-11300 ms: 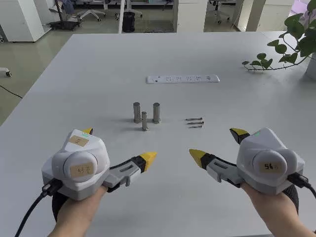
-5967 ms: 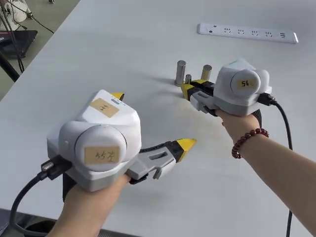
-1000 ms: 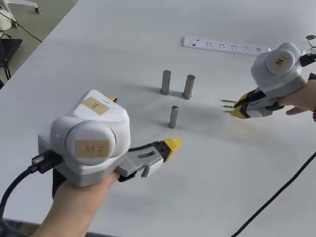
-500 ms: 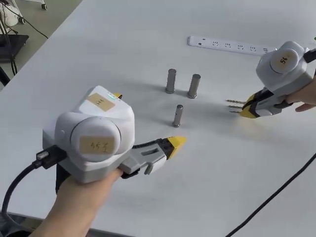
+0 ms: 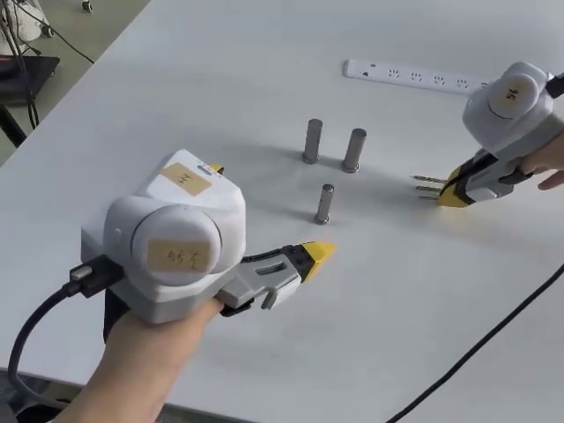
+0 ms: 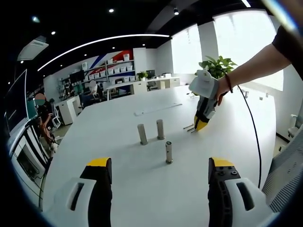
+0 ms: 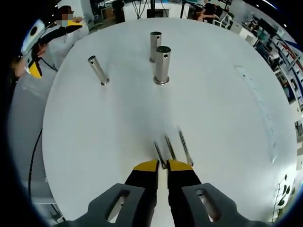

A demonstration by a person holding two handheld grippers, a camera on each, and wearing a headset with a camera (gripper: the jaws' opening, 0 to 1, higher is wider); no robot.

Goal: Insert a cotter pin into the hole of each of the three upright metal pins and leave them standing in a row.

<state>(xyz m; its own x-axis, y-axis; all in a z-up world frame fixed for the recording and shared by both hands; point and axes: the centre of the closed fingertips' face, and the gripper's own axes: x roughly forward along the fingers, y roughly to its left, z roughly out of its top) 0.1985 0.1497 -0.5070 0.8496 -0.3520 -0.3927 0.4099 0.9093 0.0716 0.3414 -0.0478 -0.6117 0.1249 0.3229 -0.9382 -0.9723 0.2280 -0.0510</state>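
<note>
Table: a broad white table (image 5: 176,97), matt and plain, with a soft shadow beside each thing that stands on it.
Metal pins: three grey metal pins (image 5: 325,204) stand upright near the middle of the table. Two are side by side on the far side. The third stands alone, nearer the person and in front of the gap between them, so they form a triangle and not a row.
Cotter pins: three cotter pins (image 5: 427,187) lie flat and side by side on the table, to the right of the metal pins and apart from them.
Right gripper: the right gripper (image 7: 163,166) is low at the right-hand ends of the cotter pins. Its jaws are drawn almost together with a thin gap, and one cotter pin's end runs into that gap. I cannot tell whether it is clamped.
Left gripper: the left gripper (image 6: 160,163) is held over the near left of the table. Its jaws are spread wide with nothing between them, and they face the metal pins.
Power strip: a white power strip (image 5: 414,77) lies on the far side of the table, beyond the metal pins.
Cable: a black cable (image 5: 476,348) runs across the near right of the table.
Room: an open office with desks (image 6: 142,86) and shelves (image 6: 111,64) at the far end. There are ceiling lights (image 6: 110,10), bright windows (image 6: 236,47) on the right and a leafy plant (image 6: 215,66) by the table's far right. A grey floor (image 5: 79,35) lies past the table's left edge.
</note>
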